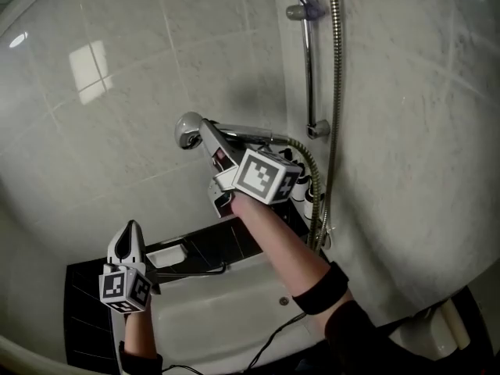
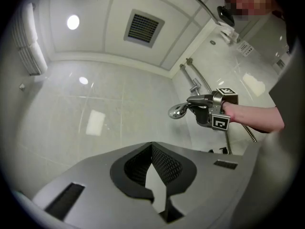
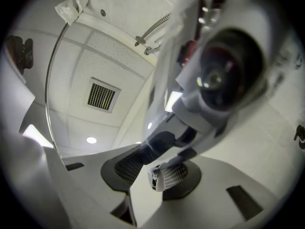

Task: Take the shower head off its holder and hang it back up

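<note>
Between the right gripper's (image 3: 150, 165) jaws, the chrome hand shower head (image 1: 190, 131) is pinched by its handle, left of the chrome wall rail (image 1: 309, 69) and below its holder (image 1: 306, 10), while the left gripper (image 2: 152, 152) hangs pressed together, empty; rehanging seemingly comes next, needing a lift into that holder; no writing is legible.

Shower head (image 1: 188, 130) left of the rail (image 1: 308, 69).
It sits in the right gripper (image 1: 221, 156); hose (image 1: 336, 92) just right of the rail; left gripper (image 1: 131, 226) lower left, well apart.
</note>
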Motion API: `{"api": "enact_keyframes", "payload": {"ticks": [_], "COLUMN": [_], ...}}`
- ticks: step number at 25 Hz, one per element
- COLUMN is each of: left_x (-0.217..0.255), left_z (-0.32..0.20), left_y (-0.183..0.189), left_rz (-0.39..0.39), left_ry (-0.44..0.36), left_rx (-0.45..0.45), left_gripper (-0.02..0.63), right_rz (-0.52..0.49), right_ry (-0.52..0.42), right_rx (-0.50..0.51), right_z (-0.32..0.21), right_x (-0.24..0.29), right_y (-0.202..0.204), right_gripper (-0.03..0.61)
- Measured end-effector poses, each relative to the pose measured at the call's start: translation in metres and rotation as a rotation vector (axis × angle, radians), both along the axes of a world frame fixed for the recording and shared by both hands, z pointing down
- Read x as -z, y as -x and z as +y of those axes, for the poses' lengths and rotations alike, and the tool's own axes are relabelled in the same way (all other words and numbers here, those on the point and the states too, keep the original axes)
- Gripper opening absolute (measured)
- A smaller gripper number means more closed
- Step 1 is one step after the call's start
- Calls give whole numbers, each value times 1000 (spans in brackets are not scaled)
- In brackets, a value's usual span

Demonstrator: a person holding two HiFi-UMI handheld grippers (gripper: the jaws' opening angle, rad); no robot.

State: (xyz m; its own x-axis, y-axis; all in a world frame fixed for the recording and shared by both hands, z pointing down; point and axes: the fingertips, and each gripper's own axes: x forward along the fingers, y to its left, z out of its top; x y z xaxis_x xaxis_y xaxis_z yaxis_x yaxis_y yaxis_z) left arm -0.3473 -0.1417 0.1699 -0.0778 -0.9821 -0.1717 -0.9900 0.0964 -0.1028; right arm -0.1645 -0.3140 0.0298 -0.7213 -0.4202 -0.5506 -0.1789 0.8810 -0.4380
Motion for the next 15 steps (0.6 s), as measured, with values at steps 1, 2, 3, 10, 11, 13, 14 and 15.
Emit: {"api": "enact_keyframes", "payload": {"ticks": [1, 2, 3, 10, 11, 13, 14, 15], "left_x": [13, 26, 40, 122, 130, 143, 150, 157], "left_z": [-5, -10, -15, -49, -52, -59, -63, -66], "left_y": [0, -1, -1, -23, -27, -34, -38, -42], "left_rz": [-12, -23, -34, -130, -139, -163, -176, -188], "left_ry": [-14, -31, -49, -131, -139, -151, -156, -161], "left_rx": [-3, -5, -8, -47, -51, -60, -65, -69], "left_gripper": [0, 0, 0, 0, 0, 0, 0, 0], "right_rz": [-17, -39, -58, -112, -118, -125, -129, -138], "right_ry": [-4, -7, -10, -65, -73, -86, -87, -85], "right_rx": [10, 28, 43, 63, 67, 62, 58, 60], "right_z": [-3, -6, -9, -22, -24, -31, -35, -39], "right_x": [8, 17, 26, 85, 93, 108, 114, 121], "right_y": [-1, -2, -2, -8, -8, -11, -13, -15], "right_gripper": [130, 130, 130, 130, 131, 132, 131, 131]}}
